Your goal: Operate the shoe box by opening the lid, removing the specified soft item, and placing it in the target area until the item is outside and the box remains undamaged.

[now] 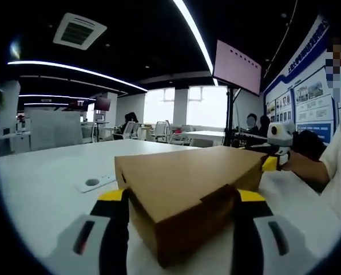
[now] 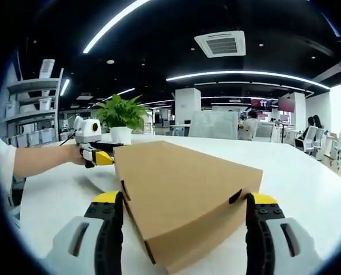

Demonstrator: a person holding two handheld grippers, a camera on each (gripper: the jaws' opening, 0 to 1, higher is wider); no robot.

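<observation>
A brown cardboard shoe box (image 1: 187,183) lies on the white table (image 1: 39,183) with its lid down. My left gripper (image 1: 182,226) is open, and one corner of the box sits between its two jaws, close against both. At the far end of the box, a hand holds my right gripper (image 1: 272,163). In the right gripper view the same box (image 2: 182,183) fills the gap between the spread jaws of my open right gripper (image 2: 182,232). The left gripper (image 2: 102,157) shows at the opposite corner, held by a bare forearm (image 2: 39,159). The contents of the box are hidden.
A small grey socket plate (image 1: 93,183) lies on the table left of the box. A potted plant (image 2: 122,117) stands behind the box, with shelves (image 2: 33,109) further back. Office chairs, desks and seated people are in the distance. A screen (image 1: 236,67) hangs overhead.
</observation>
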